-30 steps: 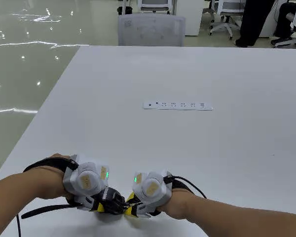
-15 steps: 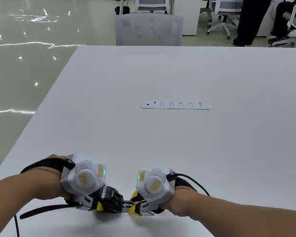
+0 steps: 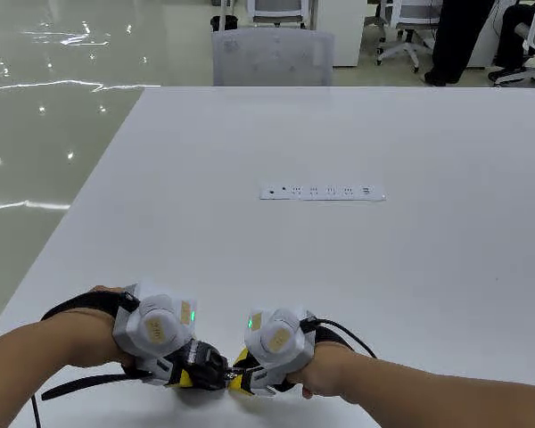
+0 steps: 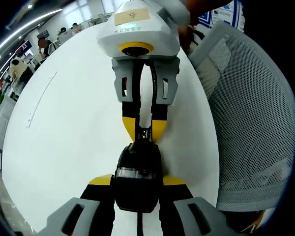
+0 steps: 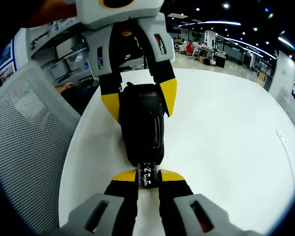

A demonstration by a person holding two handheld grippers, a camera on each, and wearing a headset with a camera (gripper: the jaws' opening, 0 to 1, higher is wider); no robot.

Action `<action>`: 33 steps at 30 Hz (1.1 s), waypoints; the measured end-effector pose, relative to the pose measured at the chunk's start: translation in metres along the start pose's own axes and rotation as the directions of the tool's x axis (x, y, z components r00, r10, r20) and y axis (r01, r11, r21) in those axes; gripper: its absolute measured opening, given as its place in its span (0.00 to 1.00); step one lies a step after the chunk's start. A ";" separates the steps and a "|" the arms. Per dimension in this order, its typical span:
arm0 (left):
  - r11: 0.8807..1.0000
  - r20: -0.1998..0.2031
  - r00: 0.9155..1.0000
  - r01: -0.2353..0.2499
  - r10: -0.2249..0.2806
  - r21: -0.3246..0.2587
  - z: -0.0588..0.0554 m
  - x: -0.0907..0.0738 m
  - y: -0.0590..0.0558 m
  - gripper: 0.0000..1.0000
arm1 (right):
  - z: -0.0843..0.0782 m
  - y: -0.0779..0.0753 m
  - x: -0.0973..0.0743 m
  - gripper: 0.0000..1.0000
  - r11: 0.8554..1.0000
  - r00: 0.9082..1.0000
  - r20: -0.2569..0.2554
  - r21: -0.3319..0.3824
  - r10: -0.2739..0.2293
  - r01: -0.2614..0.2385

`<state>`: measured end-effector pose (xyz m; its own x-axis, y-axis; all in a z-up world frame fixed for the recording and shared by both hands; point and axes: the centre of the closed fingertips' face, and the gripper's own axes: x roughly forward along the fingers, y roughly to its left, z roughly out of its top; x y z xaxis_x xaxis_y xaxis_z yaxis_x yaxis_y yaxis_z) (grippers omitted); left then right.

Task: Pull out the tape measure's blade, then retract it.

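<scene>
The black tape measure (image 3: 205, 365) lies at the near edge of the white table (image 3: 357, 276), between the two grippers. My left gripper (image 4: 137, 181) is shut on its body (image 4: 137, 177), one yellow-tipped jaw on each side. Facing it, my right gripper (image 5: 148, 176) is shut on the end of the blade (image 5: 147, 175), and only a short marked length is out of the case (image 5: 140, 123). In the head view the left gripper (image 3: 193, 374) and the right gripper (image 3: 236, 382) stand nearly tip to tip. The right gripper (image 4: 143, 129) also shows in the left gripper view.
A white power strip (image 3: 322, 192) lies mid-table. A grey chair (image 3: 273, 55) stands at the far edge and a mesh chair (image 4: 250, 123) close behind the grippers. The table's left edge drops to a shiny floor (image 3: 45, 98). A person (image 3: 459, 36) stands at the back right.
The head camera has shifted a little. Both grippers stay nearly tip to tip at the near edge, still holding the tape measure and its blade end.
</scene>
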<state>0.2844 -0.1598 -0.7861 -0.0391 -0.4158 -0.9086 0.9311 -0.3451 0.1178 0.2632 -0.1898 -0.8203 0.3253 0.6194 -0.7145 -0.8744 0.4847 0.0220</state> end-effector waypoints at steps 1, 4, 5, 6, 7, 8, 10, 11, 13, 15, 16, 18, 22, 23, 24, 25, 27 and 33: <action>1.000 -0.004 1.000 0.001 -0.001 0.003 0.000 0.000 0.000 0.31 | 0.000 0.000 0.000 0.14 1.000 1.000 0.000 0.000 -0.001 0.001; 1.000 -0.015 1.000 0.001 -0.001 0.018 0.000 0.000 -0.002 0.31 | 0.000 0.001 -0.001 0.14 1.000 1.000 0.001 0.000 0.001 -0.001; 1.000 -0.014 1.000 0.002 -0.002 0.020 0.000 -0.001 -0.002 0.31 | -0.001 0.003 -0.001 0.14 1.000 1.000 0.002 0.005 0.006 -0.006; 1.000 -0.013 1.000 0.002 -0.001 0.019 0.000 -0.001 -0.002 0.31 | -0.002 0.003 -0.002 0.14 1.000 1.000 0.002 0.002 0.005 -0.005; 1.000 -0.011 1.000 0.001 -0.001 0.015 0.000 -0.001 -0.002 0.31 | -0.002 0.002 -0.002 0.14 1.000 1.000 0.002 0.001 0.003 -0.003; 1.000 -0.008 1.000 0.001 -0.001 0.010 0.000 -0.001 -0.002 0.31 | -0.003 0.002 -0.003 0.14 1.000 1.000 -0.001 0.001 0.003 -0.003; 1.000 -0.007 1.000 0.002 -0.002 0.008 0.000 -0.001 -0.001 0.31 | -0.004 0.002 -0.004 0.14 1.000 1.000 -0.007 -0.001 0.003 -0.003; 1.000 -0.007 1.000 0.003 -0.003 0.007 0.000 -0.001 -0.001 0.31 | -0.006 0.001 -0.004 0.14 1.000 1.000 -0.012 -0.004 0.004 -0.004; 1.000 -0.008 1.000 0.003 -0.003 0.006 -0.001 -0.001 -0.001 0.31 | -0.008 0.000 -0.006 0.14 1.000 1.000 -0.017 -0.008 0.003 -0.004; 1.000 -0.008 1.000 0.003 -0.003 0.004 -0.001 -0.001 -0.001 0.31 | -0.010 0.000 -0.009 0.14 1.000 1.000 -0.019 -0.007 0.001 -0.002; 1.000 -0.007 1.000 0.003 -0.003 0.004 -0.001 -0.001 -0.001 0.31 | -0.010 0.000 -0.010 0.14 1.000 1.000 -0.021 -0.006 0.001 -0.001; 1.000 -0.007 1.000 0.005 -0.005 0.005 0.000 -0.001 -0.002 0.31 | -0.013 -0.001 -0.012 0.14 1.000 1.000 -0.021 0.006 0.003 -0.003; 1.000 -0.008 1.000 0.006 -0.006 0.005 0.000 -0.001 -0.002 0.31 | -0.015 0.000 -0.014 0.14 1.000 1.000 -0.019 0.015 0.003 -0.003; 1.000 -0.008 1.000 0.006 -0.006 0.005 0.000 -0.001 -0.002 0.31 | -0.016 0.000 -0.015 0.14 1.000 1.000 -0.020 0.016 0.003 -0.003; 1.000 -0.008 1.000 0.006 -0.006 0.004 0.000 -0.001 -0.001 0.31 | -0.016 0.000 -0.015 0.14 1.000 1.000 -0.020 0.015 0.003 -0.003; 1.000 -0.007 1.000 0.006 -0.006 0.003 0.000 -0.001 -0.002 0.31 | -0.018 -0.001 -0.015 0.14 1.000 1.000 -0.020 0.017 0.003 -0.002; 1.000 -0.005 1.000 0.006 -0.006 -0.001 0.000 -0.001 -0.002 0.31 | -0.019 -0.001 -0.016 0.14 1.000 1.000 -0.019 0.019 0.001 0.000; 1.000 -0.001 1.000 0.005 -0.005 -0.003 0.001 -0.001 -0.002 0.31 | -0.022 -0.001 -0.019 0.14 1.000 1.000 -0.021 0.018 -0.002 0.003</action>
<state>0.2823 -0.1594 -0.7856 -0.0435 -0.4133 -0.9095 0.9322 -0.3443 0.1119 0.2502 -0.2163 -0.8218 0.3196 0.6052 -0.7291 -0.8670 0.4973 0.0327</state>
